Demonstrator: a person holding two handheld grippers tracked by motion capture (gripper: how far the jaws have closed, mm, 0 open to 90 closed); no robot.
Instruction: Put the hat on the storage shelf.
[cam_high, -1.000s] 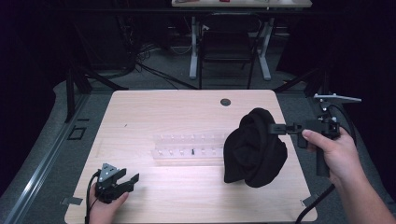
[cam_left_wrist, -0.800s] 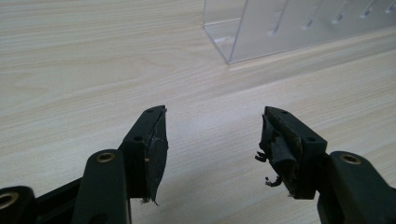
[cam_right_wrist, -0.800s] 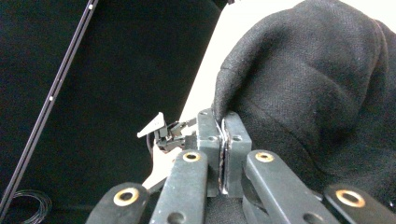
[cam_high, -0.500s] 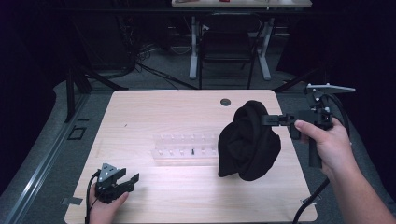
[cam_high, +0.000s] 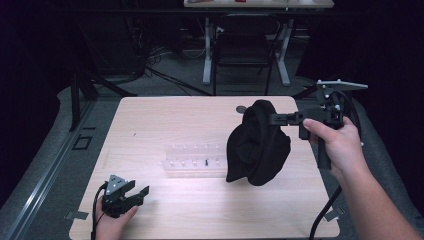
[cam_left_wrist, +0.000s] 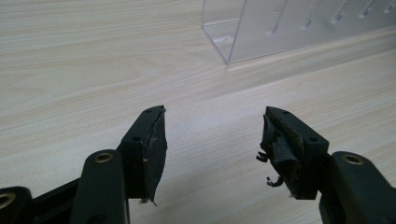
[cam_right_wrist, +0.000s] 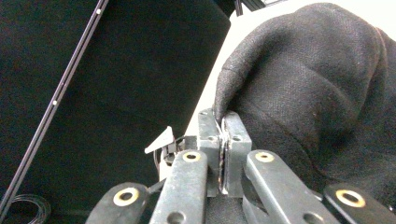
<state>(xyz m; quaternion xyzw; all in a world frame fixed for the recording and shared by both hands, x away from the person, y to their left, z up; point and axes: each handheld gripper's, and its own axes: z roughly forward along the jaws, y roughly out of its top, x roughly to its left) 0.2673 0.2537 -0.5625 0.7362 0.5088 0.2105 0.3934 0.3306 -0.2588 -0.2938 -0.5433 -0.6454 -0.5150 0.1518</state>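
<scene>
**Black cloth lifted over the tabletop**

Your right gripper (cam_high: 274, 119) has its fingers clamped on an edge of the crumpled black fabric cloth (cam_high: 257, 145), which hangs above the light wooden tabletop (cam_high: 200, 120), just beside the clear plastic rack (cam_high: 192, 159). Your left gripper (cam_high: 142, 192) rests at the near edge, fingers apart around nothing.

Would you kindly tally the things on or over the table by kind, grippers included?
Grippers: 2, left gripper and right gripper
Black cloth: 1
Clear rack: 1
Total: 4
</scene>
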